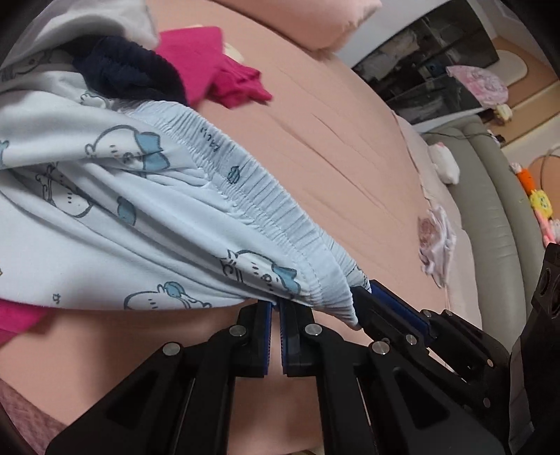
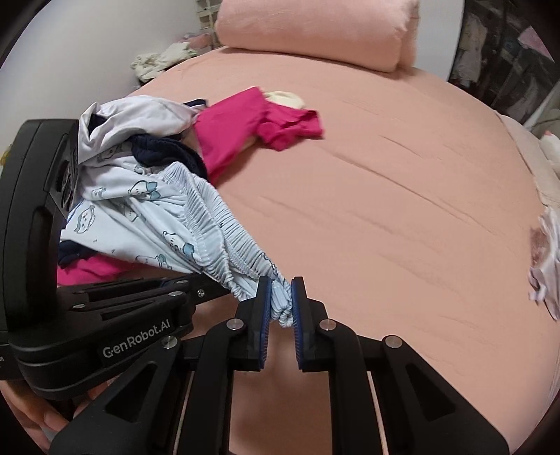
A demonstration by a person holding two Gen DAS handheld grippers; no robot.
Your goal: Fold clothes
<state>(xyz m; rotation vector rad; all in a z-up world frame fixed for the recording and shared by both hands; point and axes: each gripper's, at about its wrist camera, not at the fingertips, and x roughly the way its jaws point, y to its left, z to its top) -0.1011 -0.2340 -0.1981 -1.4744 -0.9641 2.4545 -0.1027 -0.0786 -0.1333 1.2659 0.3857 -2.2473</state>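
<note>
Light blue pants (image 1: 140,210) with a cartoon print and a gathered elastic waistband hang between both grippers over the pink bed (image 2: 385,210). In the left wrist view my left gripper (image 1: 276,308) is shut on the pants' fabric just under the waistband. My right gripper (image 1: 365,292) grips the waistband's end close beside it. From the right wrist, the right gripper (image 2: 281,292) is shut on a bunched fold of the waistband of the pants (image 2: 157,217). The left gripper (image 2: 210,283) reaches in from the left, its tips hidden in the cloth.
Behind the pants lies a pile: a navy garment (image 2: 164,150), a white garment (image 2: 140,115) and a magenta garment (image 2: 245,133). A pink rolled blanket (image 2: 315,31) sits at the bed's head. A floral cloth (image 2: 546,259) lies at the right edge beside a grey padded frame (image 1: 490,210).
</note>
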